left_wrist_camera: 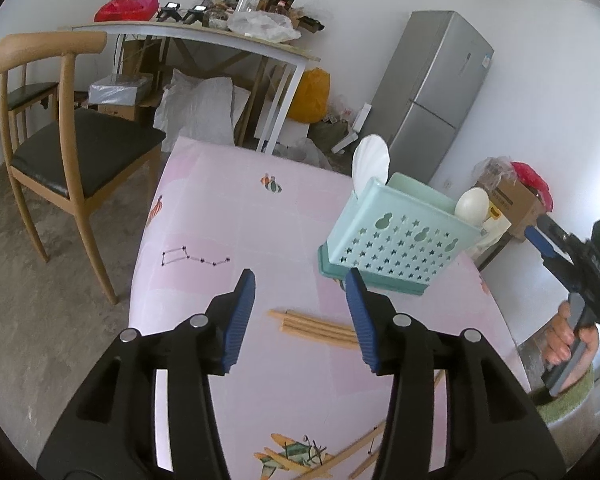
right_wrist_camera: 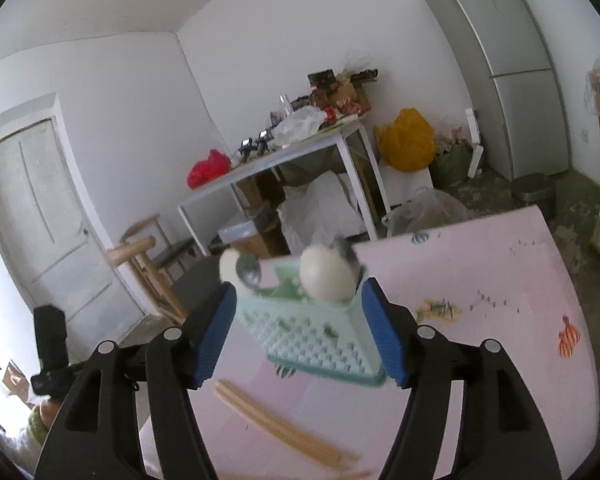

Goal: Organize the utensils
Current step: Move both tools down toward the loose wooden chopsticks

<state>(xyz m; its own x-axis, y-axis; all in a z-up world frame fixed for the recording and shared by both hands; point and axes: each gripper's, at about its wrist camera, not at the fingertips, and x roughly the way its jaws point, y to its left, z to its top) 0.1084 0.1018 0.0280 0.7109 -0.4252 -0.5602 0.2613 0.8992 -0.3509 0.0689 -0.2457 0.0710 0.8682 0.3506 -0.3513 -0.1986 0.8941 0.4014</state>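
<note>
Two hand-held grippers (left_wrist_camera: pixel 300 316) (right_wrist_camera: pixel 296 332) released, no legible writing on mint basket (left_wrist_camera: pixel 396 236).

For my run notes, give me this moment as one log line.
left gripper: open, above chopsticks | right gripper: open, empty | utensil basket: holds spoons | chopsticks on table

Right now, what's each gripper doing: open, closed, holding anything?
Left gripper: open, empty, over the chopsticks on the table.
Right gripper: open; the green utensil basket shows between its fingers, but the pads aren't gripping it.
</note>
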